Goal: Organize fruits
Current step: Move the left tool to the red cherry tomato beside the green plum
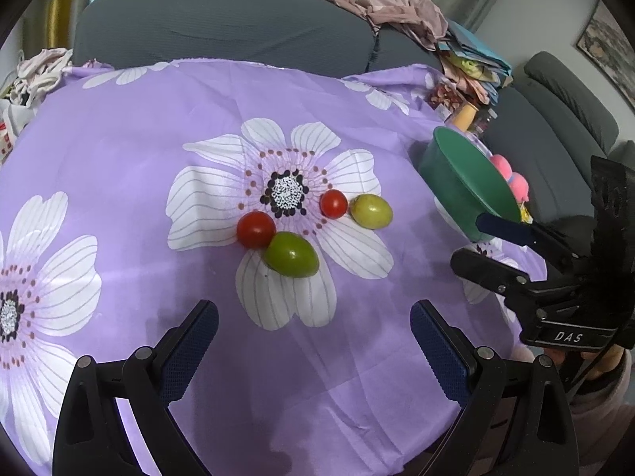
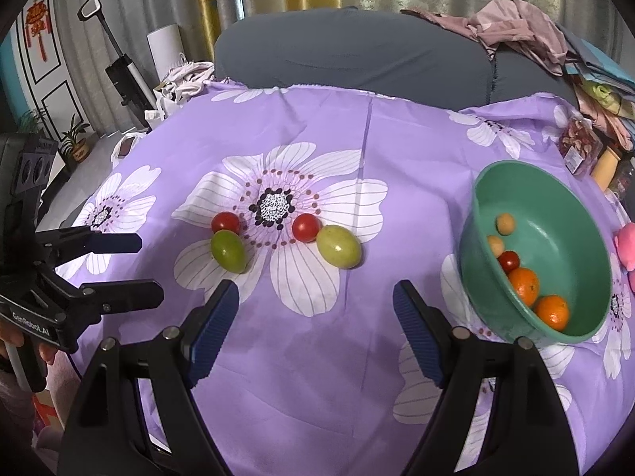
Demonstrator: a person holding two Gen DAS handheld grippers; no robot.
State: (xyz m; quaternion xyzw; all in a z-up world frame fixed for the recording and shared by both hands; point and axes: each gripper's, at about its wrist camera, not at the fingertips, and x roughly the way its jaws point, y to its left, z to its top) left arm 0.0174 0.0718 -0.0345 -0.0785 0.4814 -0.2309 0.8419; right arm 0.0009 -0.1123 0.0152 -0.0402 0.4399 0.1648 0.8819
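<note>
Gaping wide in the foreground of each wrist view: the left claw (image 1: 313, 341) and the right claw (image 2: 315, 313), blue ribbed pads apart, clamping nothing, hovering above the purple flower-printed cloth (image 2: 357, 357) covering the bench.

Lying loose on the cloth just ahead of both claws, around the dark centre of a large white printed flower: four small fruits. Touching as one pair, a round red cherry tomato (image 1: 256, 229) and a dark green oval fruit (image 1: 291, 254). Sitting just beside each other as the second pair, farther right, another red cherry tomato (image 1: 333, 204) and a yellow-green oval fruit (image 1: 371, 211).

Standing well apart from them at the right edge of the cloth, tilting toward the claws: a green plastic bowl (image 2: 555, 198), holding two oranges (image 2: 524, 285), one small red tomato (image 2: 508, 260) and two small tan round fruits (image 2: 506, 223).

Showing just beyond the bowl: a pink plush toy (image 2: 627, 246) and a clear packet of dried red bits (image 2: 579, 146). Rising behind the bench: a grey sofa (image 2: 349, 55) with crumpled pink clothing (image 2: 512, 27) heaped on its backrest.
</note>
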